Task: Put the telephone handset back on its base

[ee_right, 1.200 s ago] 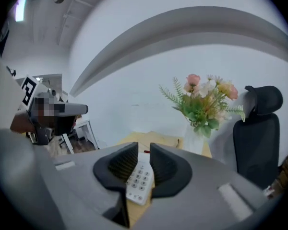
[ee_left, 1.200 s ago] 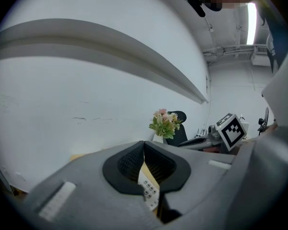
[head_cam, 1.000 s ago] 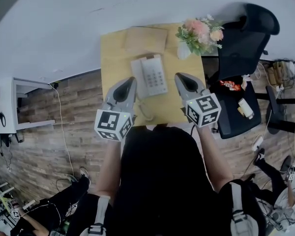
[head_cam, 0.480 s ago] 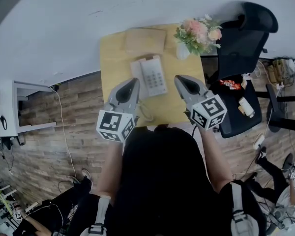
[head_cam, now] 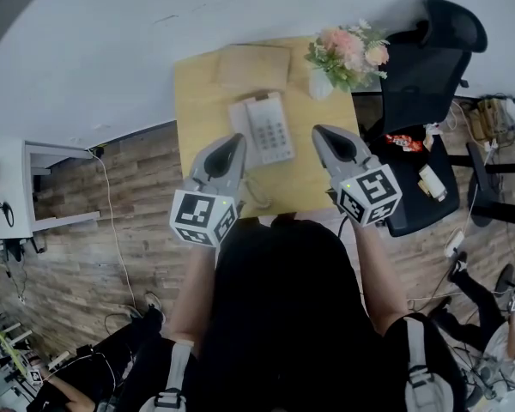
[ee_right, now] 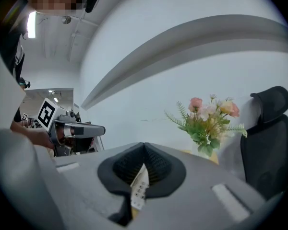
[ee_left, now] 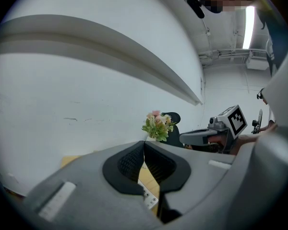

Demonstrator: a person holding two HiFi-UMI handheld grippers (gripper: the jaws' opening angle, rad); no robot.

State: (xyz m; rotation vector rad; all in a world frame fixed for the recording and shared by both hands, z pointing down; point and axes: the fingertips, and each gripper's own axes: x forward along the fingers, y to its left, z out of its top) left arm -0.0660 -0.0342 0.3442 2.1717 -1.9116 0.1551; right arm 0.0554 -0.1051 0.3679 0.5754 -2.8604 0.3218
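The white telephone (head_cam: 266,130) sits mid-desk on the yellow desk (head_cam: 197,101), its handset (head_cam: 239,129) lying along the left side of the base and its coiled cord (head_cam: 256,197) trailing toward the near edge. My left gripper (head_cam: 233,139) hovers just left of the phone's near end, shut and empty; its pads meet in the left gripper view (ee_left: 144,145). My right gripper (head_cam: 319,133) hangs to the phone's right, also shut with nothing in it (ee_right: 144,145). A strip of the keypad (ee_right: 139,189) shows below the closed jaws.
A brown flat parcel (head_cam: 253,65) lies at the desk's back. A vase of pink flowers (head_cam: 348,51) stands at the back right corner. A black office chair (head_cam: 425,67) with small items on its seat is beside the desk on the right. White wall behind.
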